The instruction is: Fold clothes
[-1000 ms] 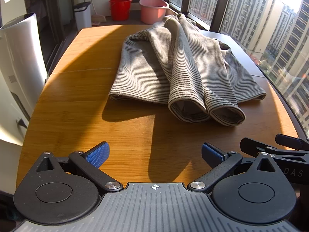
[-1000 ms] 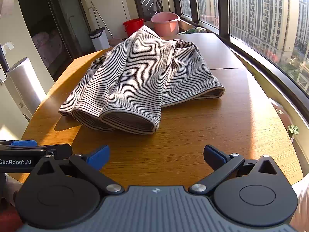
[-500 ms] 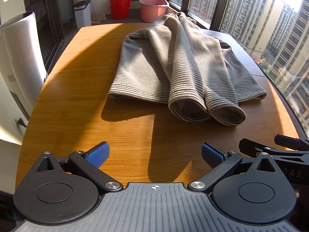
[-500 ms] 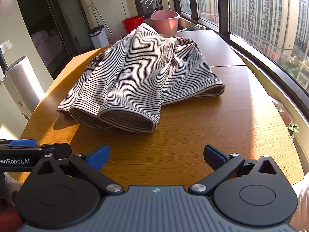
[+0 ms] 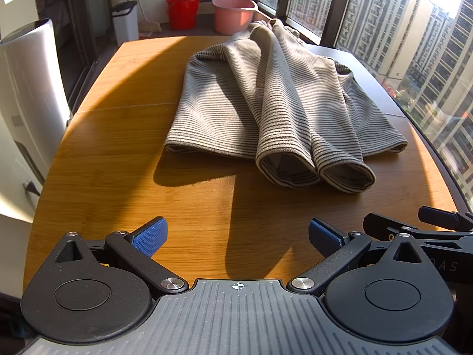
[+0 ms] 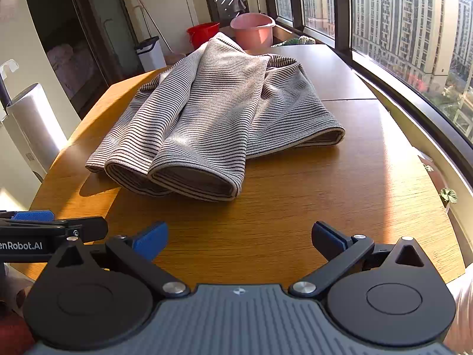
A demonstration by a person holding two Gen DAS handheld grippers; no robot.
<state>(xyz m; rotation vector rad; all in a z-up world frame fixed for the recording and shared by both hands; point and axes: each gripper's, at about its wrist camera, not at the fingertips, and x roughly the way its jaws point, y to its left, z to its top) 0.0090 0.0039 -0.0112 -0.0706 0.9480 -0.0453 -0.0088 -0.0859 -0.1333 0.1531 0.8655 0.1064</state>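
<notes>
A grey striped garment [image 5: 275, 109] [image 6: 218, 118] lies on the wooden table [image 5: 124, 159] [image 6: 325, 207], its two sleeves folded over the body with both cuffs facing me. My left gripper [image 5: 235, 235] is open with nothing between its blue pads, hovering over the near table edge short of the cuffs. My right gripper [image 6: 238, 238] is open too and holds nothing, at about the same distance from the garment. Each view shows the other gripper at its side: the right gripper [image 5: 414, 227] and the left gripper [image 6: 44, 227].
A white cylindrical appliance [image 5: 26, 94] [image 6: 32, 124] stands left of the table. A red bucket [image 5: 182, 11], a pink basin [image 5: 235, 13] and a white bin [image 5: 125, 23] sit on the floor beyond the far end. Windows [image 6: 399, 29] run along the right side.
Both grippers have drifted slightly, so the garment sits a little differently in frame. The garment itself has not moved, and both grippers stay open.
</notes>
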